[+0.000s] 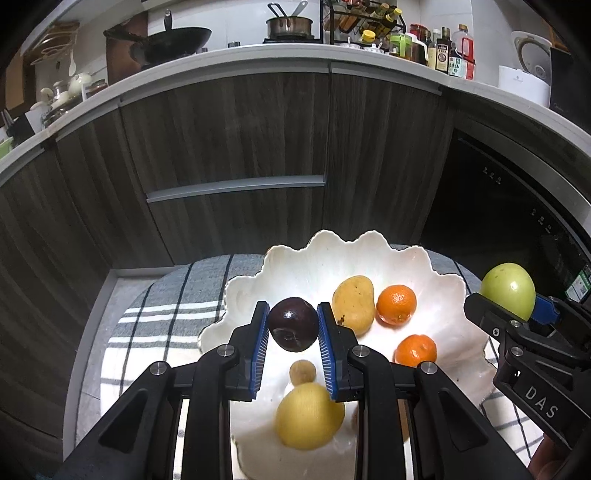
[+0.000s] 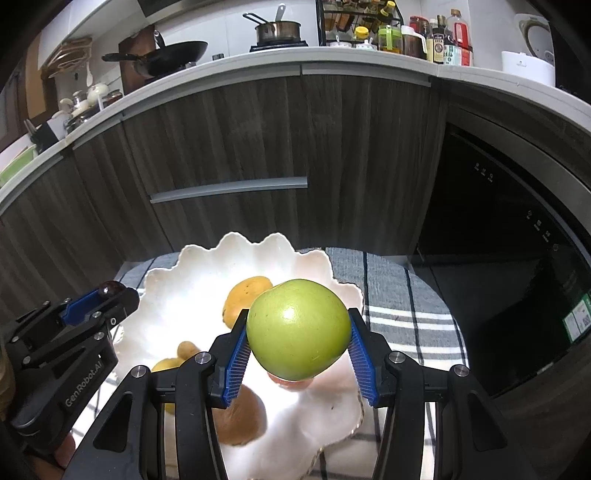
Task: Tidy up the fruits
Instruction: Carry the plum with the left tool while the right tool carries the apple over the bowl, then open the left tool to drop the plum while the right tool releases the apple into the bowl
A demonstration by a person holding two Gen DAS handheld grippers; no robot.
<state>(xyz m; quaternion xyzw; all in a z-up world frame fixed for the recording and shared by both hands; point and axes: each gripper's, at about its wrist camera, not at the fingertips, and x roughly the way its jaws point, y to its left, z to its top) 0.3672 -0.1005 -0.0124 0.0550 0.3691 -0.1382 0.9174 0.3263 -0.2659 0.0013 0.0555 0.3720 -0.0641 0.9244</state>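
Note:
My left gripper is shut on a dark purple plum, held above a white scalloped bowl. In the bowl lie a yellow mango, two oranges, a yellow round fruit and a small brownish fruit. My right gripper is shut on a green apple, over the bowl. In the left wrist view the apple shows at the right edge. The right wrist view catches the plum at the left in the other gripper.
The bowl rests on a grey and white checked cloth over a round table. Dark wood cabinets and a black oven stand behind. The counter above holds a wok, a pot and several bottles.

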